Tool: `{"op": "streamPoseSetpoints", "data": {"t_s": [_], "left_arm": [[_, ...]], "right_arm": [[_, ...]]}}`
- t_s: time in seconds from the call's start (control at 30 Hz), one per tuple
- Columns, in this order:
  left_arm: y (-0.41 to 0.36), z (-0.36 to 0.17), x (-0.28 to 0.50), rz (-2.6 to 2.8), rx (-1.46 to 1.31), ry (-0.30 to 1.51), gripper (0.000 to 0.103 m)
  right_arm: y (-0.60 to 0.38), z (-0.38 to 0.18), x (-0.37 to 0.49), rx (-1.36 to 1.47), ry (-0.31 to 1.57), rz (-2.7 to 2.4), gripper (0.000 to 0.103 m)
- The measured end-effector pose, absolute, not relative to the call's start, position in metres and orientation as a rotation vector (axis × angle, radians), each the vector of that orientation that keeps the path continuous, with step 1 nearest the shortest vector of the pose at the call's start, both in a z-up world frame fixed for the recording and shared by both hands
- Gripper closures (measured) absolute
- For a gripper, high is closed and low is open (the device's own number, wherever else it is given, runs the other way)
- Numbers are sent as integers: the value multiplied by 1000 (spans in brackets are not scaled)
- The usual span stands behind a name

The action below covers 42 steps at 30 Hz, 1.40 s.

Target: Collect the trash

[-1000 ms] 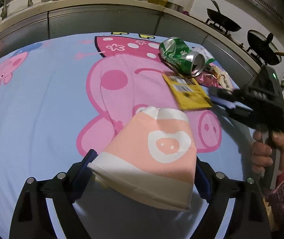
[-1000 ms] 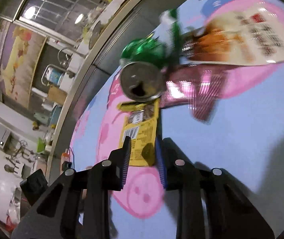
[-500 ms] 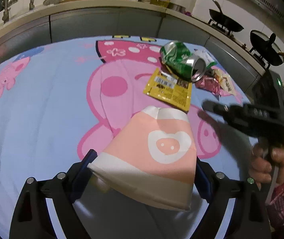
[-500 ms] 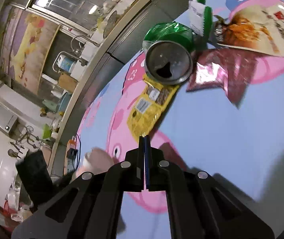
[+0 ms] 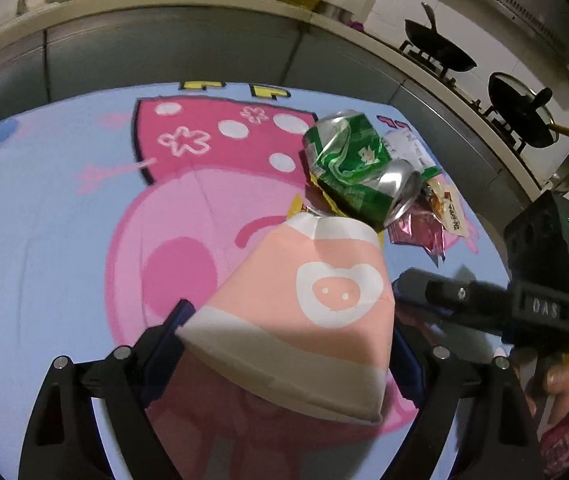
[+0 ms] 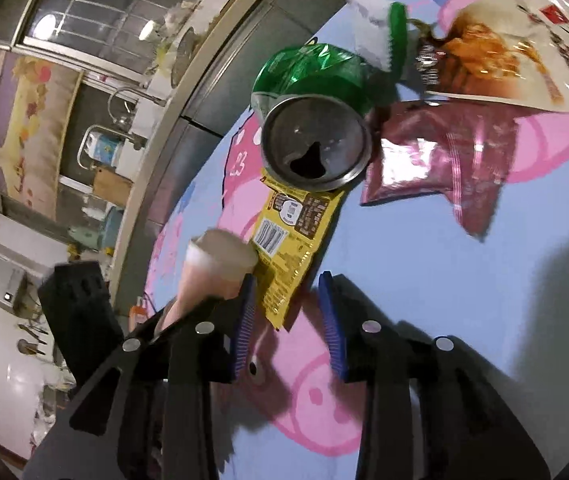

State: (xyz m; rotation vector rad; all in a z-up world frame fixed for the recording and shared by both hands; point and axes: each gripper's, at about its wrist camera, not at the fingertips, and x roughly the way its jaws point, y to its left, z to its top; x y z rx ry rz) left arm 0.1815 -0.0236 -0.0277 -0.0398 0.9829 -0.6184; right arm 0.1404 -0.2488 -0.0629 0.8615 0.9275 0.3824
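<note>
Since the earlier frame the left gripper (image 5: 288, 344) w/ its pink paper cup (image 5: 304, 312) has come closer to the trash pile, and the cup's far end now covers most of the yellow wrapper (image 6: 288, 248) in the left view. The right gripper (image 6: 286, 320), pressed together a moment ago, has just been opening; the wrapper's near corner sits between its blue ribbed pads (image 6: 330, 324), which do not press on it.

Containers: the cup is clamped sideways between the left gripper's wide-set fingers, pads on both sides of its wall. Mouth points away from the camera, base toward it; inside can't be seen from the left view, and the right view is too blurry to tell. Green drink can (image 5: 352, 168) lies on its side, crushed and dented, w/ its silver top and open pour hole facing the right camera; dark inside, contents can't tell.

Materials: cup is smooth paper, pink w/ white bands and a pig-snout print, tapered. Can is crumpled shiny metal. Yellow wrapper is flat, glossy, printed w/ a barcode, and its far end is tucked under the can. A dark red foil wrapper (image 6: 436, 160) lies just right of the can, creased and reflective. Beyond it, a larger clear-and-white snack bag (image 6: 524, 52) w/ a food photo, and a small green-and-white packet (image 6: 380, 32) behind the can.

All of it rests on a surface covered by a light-blue cartoon-pig cloth (image 5: 52, 216).
</note>
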Motion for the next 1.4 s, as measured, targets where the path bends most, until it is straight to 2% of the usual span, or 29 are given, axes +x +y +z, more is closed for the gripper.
{"op": "streamPoseSetpoints", "data": {"t_s": [0.2, 0.27, 0.3, 0.53, 0.6, 0.67, 0.7, 0.73, 0.83, 0.9, 1.0, 1.1, 1.3, 1.4], "left_arm": [[-22, -23, 180, -675, -38, 984, 15], [-19, -23, 180, -686, -41, 984, 15], [-18, -23, 179, -688, -42, 985, 15], [-14, -25, 166, -678, -44, 991, 15], [-10, -24, 166, -664, -63, 991, 15], [-5, -19, 169, -653, -88, 980, 15], [-2, -14, 171, -645, -100, 969, 15], [-1, -11, 172, -639, -108, 963, 15], [1, -2, 176, -634, -131, 952, 15], [-1, 0, 176, -635, -130, 949, 15], [-3, -4, 176, -645, -139, 956, 15], [-1, -8, 175, -651, -158, 967, 15], [0, -13, 177, -658, -179, 977, 15], [0, -14, 178, -661, -181, 974, 15]], "right_arm": [[-236, -65, 159, 878, 894, 388, 75], [-229, -69, 165, 890, 901, 398, 96], [-227, -73, 166, 902, 909, 398, 103], [-226, -65, 141, 846, 869, 415, 103], [-233, -59, 134, 803, 855, 400, 100], [-241, -51, 133, 768, 825, 364, 90], [-244, -47, 134, 754, 813, 348, 65], [-249, -37, 134, 724, 779, 317, 43], [-253, -7, 142, 555, 683, 266, 39], [-251, 7, 156, 427, 664, 237, 31], [-262, 8, 189, 432, 718, 195, 33], [-284, 1, 214, 570, 806, 172, 47], [-308, -34, 248, 746, 966, 173, 52], [-308, -53, 251, 861, 995, 228, 62]]}}
